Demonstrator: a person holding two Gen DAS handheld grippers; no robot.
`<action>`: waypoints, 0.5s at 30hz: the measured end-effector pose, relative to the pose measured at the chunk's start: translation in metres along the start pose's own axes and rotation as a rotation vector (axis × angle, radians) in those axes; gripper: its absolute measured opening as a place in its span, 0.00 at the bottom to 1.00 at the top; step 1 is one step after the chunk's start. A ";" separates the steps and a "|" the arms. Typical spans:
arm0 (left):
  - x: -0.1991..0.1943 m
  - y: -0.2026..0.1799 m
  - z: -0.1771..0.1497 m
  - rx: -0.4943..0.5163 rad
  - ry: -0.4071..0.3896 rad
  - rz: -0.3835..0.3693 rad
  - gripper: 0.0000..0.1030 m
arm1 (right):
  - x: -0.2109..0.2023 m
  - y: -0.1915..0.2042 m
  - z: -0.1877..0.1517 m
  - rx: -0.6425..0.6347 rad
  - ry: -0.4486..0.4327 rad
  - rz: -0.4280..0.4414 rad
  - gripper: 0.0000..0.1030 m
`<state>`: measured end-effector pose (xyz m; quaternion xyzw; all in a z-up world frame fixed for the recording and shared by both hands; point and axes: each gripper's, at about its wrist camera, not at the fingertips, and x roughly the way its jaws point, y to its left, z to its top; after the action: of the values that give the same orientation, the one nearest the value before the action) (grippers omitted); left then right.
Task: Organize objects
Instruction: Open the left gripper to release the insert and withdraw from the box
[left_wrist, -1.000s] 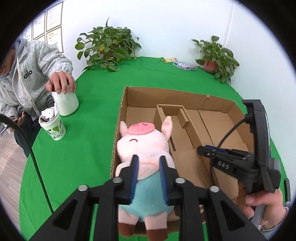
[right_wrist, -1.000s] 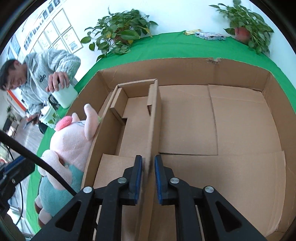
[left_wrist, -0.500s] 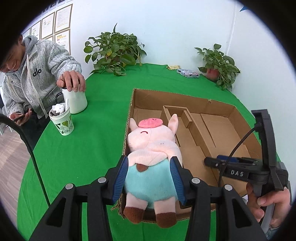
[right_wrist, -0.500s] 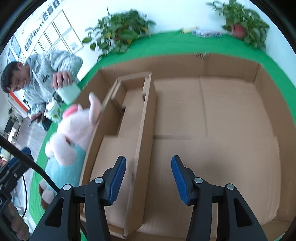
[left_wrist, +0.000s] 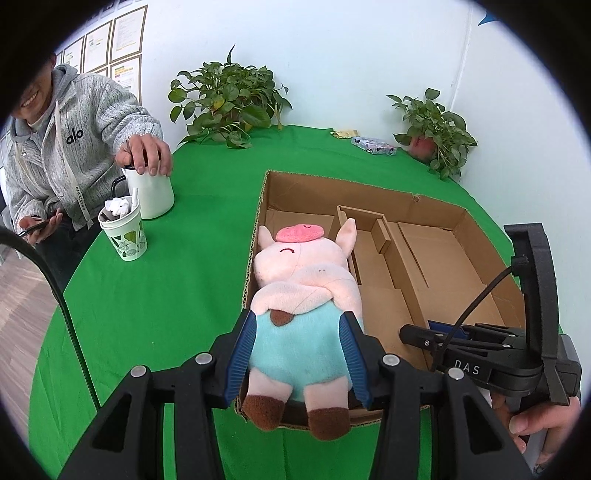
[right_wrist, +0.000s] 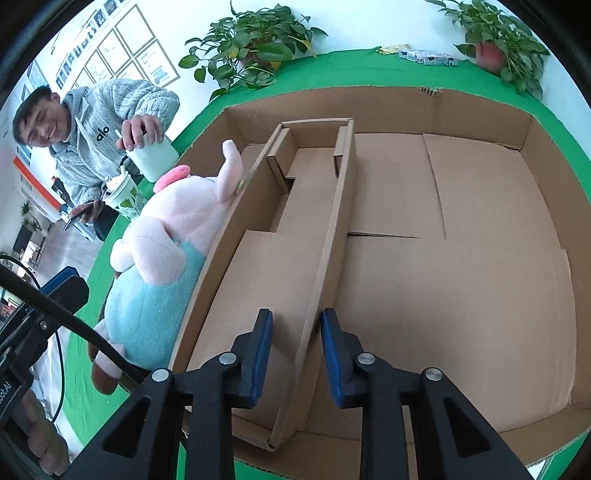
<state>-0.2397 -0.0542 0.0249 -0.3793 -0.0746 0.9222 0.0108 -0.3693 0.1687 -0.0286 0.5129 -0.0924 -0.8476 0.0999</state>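
Observation:
A pink plush pig (left_wrist: 303, 295) in light blue trousers lies in the left compartment of a shallow cardboard box (left_wrist: 436, 206), its feet over the near rim. My left gripper (left_wrist: 297, 354) is open, with its blue pads on either side of the pig's trousers. The pig also shows in the right wrist view (right_wrist: 162, 258). My right gripper (right_wrist: 295, 350) is open and straddles the near end of the box's cardboard divider (right_wrist: 332, 229), touching nothing that I can see. It also shows in the left wrist view (left_wrist: 480, 354).
The box sits on a round table with a green cloth (left_wrist: 166, 295). A paper cup (left_wrist: 123, 236) and a white jug (left_wrist: 149, 195) under a seated person's hand (left_wrist: 146, 155) stand at the left. Potted plants (left_wrist: 229, 99) line the far edge.
My left gripper opened and let go of the pig, then drew back a little. My right gripper let go of the divider, opened wide, then narrowed partly around it.

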 end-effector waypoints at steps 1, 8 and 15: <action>-0.001 0.000 -0.001 0.001 0.000 0.001 0.44 | -0.001 0.001 -0.002 -0.008 -0.005 -0.007 0.27; -0.018 -0.006 -0.006 0.030 -0.054 0.050 0.51 | -0.040 0.004 -0.013 -0.035 -0.154 -0.055 0.65; -0.053 -0.025 -0.019 0.063 -0.222 0.110 0.78 | -0.120 0.018 -0.072 -0.172 -0.405 -0.138 0.89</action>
<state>-0.1897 -0.0314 0.0518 -0.2778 -0.0255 0.9596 -0.0362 -0.2497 0.1794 0.0449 0.3271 -0.0029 -0.9428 0.0644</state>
